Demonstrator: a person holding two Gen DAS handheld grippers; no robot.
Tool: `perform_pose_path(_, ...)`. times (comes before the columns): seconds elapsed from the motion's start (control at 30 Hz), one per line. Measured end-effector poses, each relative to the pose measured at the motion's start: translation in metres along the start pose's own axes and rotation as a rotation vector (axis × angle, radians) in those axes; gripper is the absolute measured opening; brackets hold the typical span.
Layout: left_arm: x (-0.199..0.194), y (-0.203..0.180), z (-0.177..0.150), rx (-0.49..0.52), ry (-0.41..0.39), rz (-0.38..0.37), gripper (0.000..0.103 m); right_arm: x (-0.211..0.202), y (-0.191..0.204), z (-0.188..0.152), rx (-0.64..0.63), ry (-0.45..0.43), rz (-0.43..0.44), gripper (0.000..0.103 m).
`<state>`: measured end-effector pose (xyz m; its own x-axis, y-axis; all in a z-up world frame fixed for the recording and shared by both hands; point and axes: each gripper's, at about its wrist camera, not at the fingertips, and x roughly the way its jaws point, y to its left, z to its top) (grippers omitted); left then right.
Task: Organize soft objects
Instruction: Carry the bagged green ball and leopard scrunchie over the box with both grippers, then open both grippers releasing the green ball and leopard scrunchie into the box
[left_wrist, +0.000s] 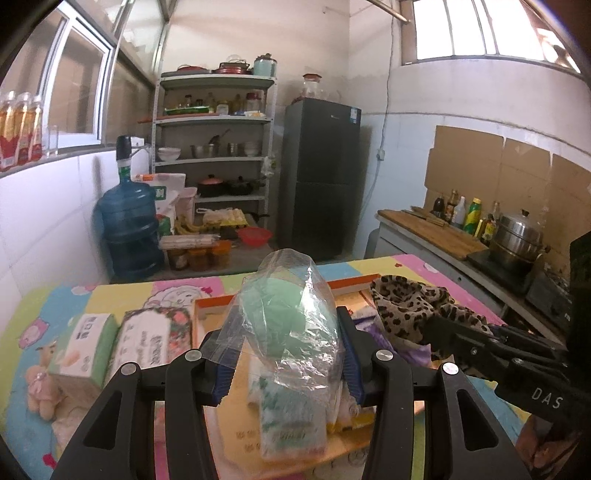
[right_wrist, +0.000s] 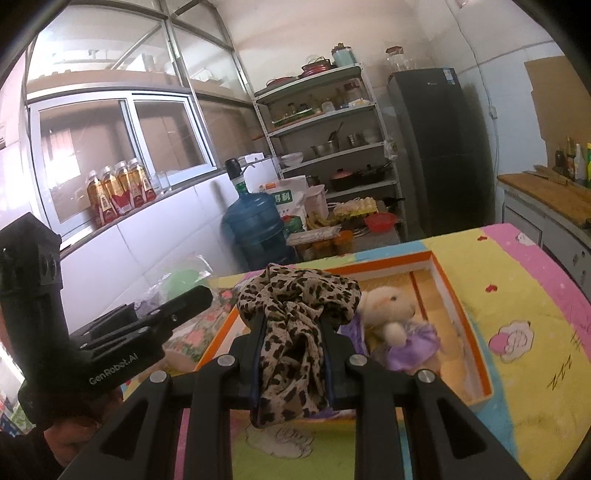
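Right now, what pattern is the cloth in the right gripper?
Leopard print cloth, tan with dark spots; clearest in the right wrist view.

walls: white tile (left_wrist: 48, 206)
window: sliding, daylit (right_wrist: 122, 147)
shelf: metal, w/ pots (left_wrist: 214, 155)
fridge: dark, corner (left_wrist: 321, 177)
floor: blue water jug (left_wrist: 127, 229)

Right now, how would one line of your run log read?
left gripper: shut on bagged green item | right gripper: shut on leopard scarf | box: holds plush toy

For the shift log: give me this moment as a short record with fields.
left gripper: shut on clear bag with green item inside
right gripper: shut on leopard cloth
tray: orange-rimmed, holds plush toy in purple
table: colourful cartoon cover
beside tray: tissue packs
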<state>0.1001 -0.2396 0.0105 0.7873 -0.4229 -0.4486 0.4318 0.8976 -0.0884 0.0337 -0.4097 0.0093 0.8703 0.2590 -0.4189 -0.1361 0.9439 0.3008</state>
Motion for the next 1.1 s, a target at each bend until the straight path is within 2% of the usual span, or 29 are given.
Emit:
perform_pose_path(0.33,0.042,-0.014,0.013,0.021,0.025,0.019,0.050,0.027,-0.022,0.028,-0.016,0.014,-0.046,0.025)
perform_pose_path(0.67,0.086,-0.011,0.020,-0.014,0.087,0.022,0.050,0.065,-0.030,0.056,-0.063,0.052,-0.086,0.025)
perform_pose_path(1.1,0.136,0.004,0.006,-0.071,0.236,-0.012,0.050,0.111,-0.041,0.044,-0.077,0.165,-0.106,0.025)
